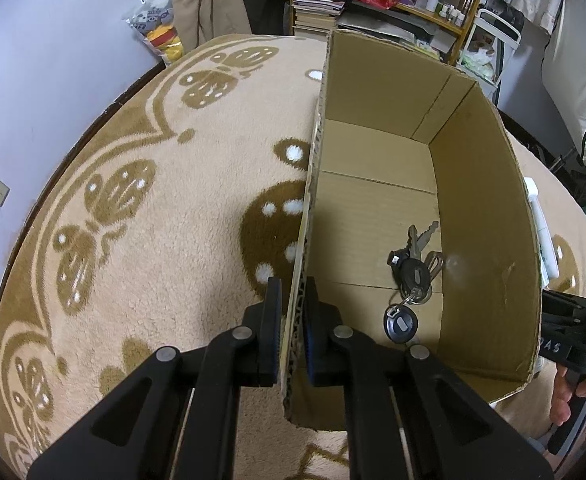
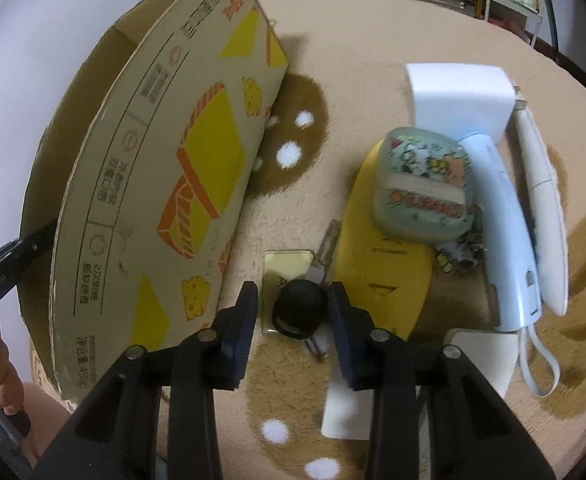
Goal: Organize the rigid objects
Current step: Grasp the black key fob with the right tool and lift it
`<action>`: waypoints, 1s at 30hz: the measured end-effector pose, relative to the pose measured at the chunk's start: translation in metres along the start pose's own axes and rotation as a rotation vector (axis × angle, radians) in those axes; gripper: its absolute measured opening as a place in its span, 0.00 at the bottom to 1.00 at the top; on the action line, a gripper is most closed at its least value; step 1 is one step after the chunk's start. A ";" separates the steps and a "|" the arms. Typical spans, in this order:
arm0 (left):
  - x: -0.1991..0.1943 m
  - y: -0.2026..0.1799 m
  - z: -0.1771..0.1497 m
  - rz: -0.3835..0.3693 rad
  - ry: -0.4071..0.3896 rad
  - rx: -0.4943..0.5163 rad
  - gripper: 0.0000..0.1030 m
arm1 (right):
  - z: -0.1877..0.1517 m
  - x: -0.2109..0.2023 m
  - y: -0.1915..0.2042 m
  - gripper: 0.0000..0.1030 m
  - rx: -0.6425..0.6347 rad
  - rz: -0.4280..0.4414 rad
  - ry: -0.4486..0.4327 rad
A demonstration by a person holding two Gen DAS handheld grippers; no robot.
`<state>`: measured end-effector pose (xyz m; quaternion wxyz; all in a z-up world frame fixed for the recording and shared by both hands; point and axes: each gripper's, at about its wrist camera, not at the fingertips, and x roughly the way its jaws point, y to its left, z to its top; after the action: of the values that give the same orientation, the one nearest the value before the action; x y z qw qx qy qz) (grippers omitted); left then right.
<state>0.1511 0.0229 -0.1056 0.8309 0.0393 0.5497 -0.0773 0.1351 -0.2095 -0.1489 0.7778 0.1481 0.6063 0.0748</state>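
My left gripper (image 1: 293, 284) is shut on the near side wall of an open cardboard box (image 1: 473, 200), one finger inside and one outside. A bunch of keys with black fobs (image 1: 413, 272) lies on the box floor. In the right wrist view the same box (image 2: 165, 184), printed in yellow and orange, stands to the left. My right gripper (image 2: 293, 292) points down at the rug with a round black key fob (image 2: 301, 304) between its fingers. The right pad is at the fob's edge and a gap shows on the left. The fob's key blade (image 2: 327, 244) lies on a small pale yellow card (image 2: 287, 264).
Right of the fob lie a yellow oval pad (image 2: 381, 264), a green cartoon case (image 2: 421, 188), a white block (image 2: 457, 92), a pale blue handheld device (image 2: 505, 232), a white wand (image 2: 545, 208) and a white card (image 2: 481, 356). Shelves (image 1: 393, 12) stand beyond the rug (image 1: 173, 220).
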 end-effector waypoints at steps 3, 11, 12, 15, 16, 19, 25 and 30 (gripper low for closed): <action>0.000 0.001 -0.001 -0.008 0.004 -0.010 0.10 | -0.003 0.011 0.005 0.38 -0.014 -0.033 0.021; -0.002 0.002 -0.001 -0.009 0.005 -0.006 0.10 | -0.011 0.021 0.021 0.30 -0.055 -0.108 -0.027; -0.002 0.002 -0.001 -0.012 0.006 -0.006 0.10 | -0.013 0.020 0.021 0.30 -0.045 -0.104 -0.037; -0.002 0.004 -0.001 -0.018 0.009 -0.010 0.10 | -0.020 0.016 0.021 0.30 -0.051 -0.103 -0.060; -0.002 0.004 -0.001 -0.017 0.008 -0.009 0.10 | -0.020 0.014 0.023 0.30 -0.061 -0.106 -0.070; -0.001 0.003 -0.002 -0.013 0.007 -0.006 0.10 | -0.016 0.002 0.019 0.30 -0.068 -0.124 -0.099; 0.000 0.003 -0.002 -0.012 0.007 -0.006 0.10 | 0.001 -0.023 0.015 0.30 -0.046 -0.130 -0.153; -0.001 0.002 -0.003 -0.006 0.006 -0.009 0.10 | 0.017 -0.039 0.015 0.30 -0.041 -0.136 -0.196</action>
<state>0.1488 0.0258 -0.1061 0.8293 0.0339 0.5524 -0.0773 0.1421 -0.2096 -0.1045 0.8394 0.0973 0.5343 0.0191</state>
